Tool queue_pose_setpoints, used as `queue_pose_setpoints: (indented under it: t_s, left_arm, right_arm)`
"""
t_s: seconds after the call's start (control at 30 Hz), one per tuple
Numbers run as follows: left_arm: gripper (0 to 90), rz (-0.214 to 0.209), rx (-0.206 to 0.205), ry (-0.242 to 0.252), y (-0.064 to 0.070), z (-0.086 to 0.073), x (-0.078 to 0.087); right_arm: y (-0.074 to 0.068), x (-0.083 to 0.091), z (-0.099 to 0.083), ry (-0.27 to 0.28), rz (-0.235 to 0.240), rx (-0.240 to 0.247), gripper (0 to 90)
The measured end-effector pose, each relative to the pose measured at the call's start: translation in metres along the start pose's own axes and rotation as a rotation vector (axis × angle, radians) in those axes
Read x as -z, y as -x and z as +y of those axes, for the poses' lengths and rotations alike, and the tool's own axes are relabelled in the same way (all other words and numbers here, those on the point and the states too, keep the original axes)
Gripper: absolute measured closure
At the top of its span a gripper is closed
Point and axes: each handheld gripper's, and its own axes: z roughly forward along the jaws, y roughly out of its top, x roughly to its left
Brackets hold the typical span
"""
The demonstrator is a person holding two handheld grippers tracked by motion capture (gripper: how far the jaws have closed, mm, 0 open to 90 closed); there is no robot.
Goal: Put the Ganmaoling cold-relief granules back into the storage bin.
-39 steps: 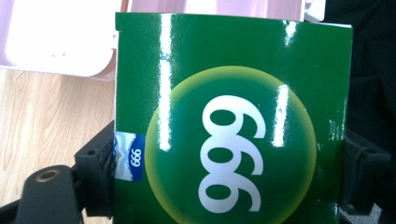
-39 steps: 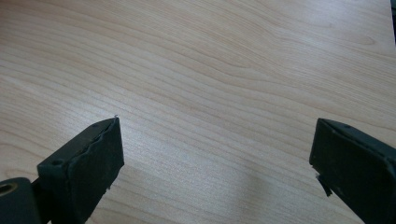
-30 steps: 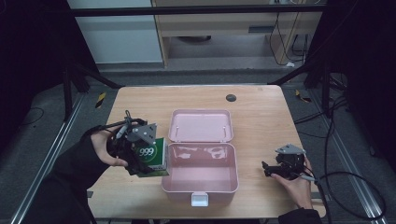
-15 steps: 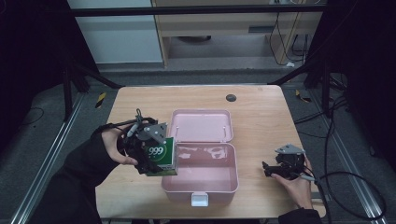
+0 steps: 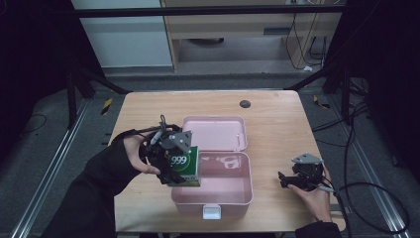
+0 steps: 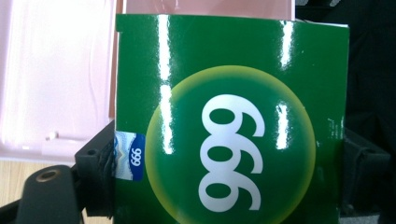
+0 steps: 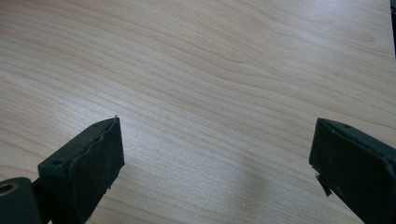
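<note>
Left tongs (image 5: 174, 168) clamped on the green box (image 5: 184, 166), carrying it over the pink case (image 5: 213, 201). Next, probably lower and release inside. Right tongs (image 5: 287, 179) sit apart, idle.

Pale wooden table (image 7: 224, 70) covers the frame from edge to edge, its grain running in long, gently curved lines that slope from the upper left down toward the lower right. The right gripper (image 7: 217, 161) has its two black jaws rising from the bottom corners, one at the lower left and one at the lower right, standing wide apart with bare wood between them. The lower-left jaw shows a flat dark face with a slightly rough, ridged inner edge and a small round fastener near the corner. A faint soft shadow lies on the wood between the jaws, low in the frame. A sliver of something dark sits at the upper right edge.
</note>
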Motion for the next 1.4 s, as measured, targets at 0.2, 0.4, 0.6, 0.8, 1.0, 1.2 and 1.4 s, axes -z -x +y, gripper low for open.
queue_pose_setpoints:
  t_s: [0.2, 0.4, 0.6, 0.8, 1.0, 1.2, 1.4]
  left_arm:
    - [14.8, -0.010, -0.006, 0.004, -0.002, 0.007, -0.006]
    - [14.8, -0.014, -0.016, -0.006, -0.005, 0.012, -0.017]
    - [14.8, -0.015, -0.021, -0.021, -0.008, 0.013, -0.031]
    - [14.9, -0.011, -0.015, -0.051, -0.007, 0.011, -0.043]
    - [14.9, -0.020, -0.012, -0.052, -0.007, 0.006, -0.053]
    - [14.9, -0.024, -0.010, -0.066, -0.006, 0.002, -0.064]
    - [14.8, -0.028, -0.007, -0.085, -0.006, -0.003, -0.073]
  right_arm:
    - [0.000, 0.000, 0.000, 0.000, 0.001, 0.001, 3.5]
    - [0.000, 0.000, 0.000, -0.002, 0.003, 0.001, 3.5]
    - [0.000, 0.000, 0.000, 0.001, 0.004, -0.002, 3.5]
    - [-0.001, 0.000, 0.000, -0.001, 0.004, -0.001, 3.5]
    - [-0.001, -0.001, 0.000, 0.000, 0.003, 0.004, 3.6]
    - [-0.001, -0.001, 0.000, -0.006, 0.005, 0.003, 3.6]
    - [-0.001, -0.001, 0.000, -0.007, 0.004, 0.002, 3.6]
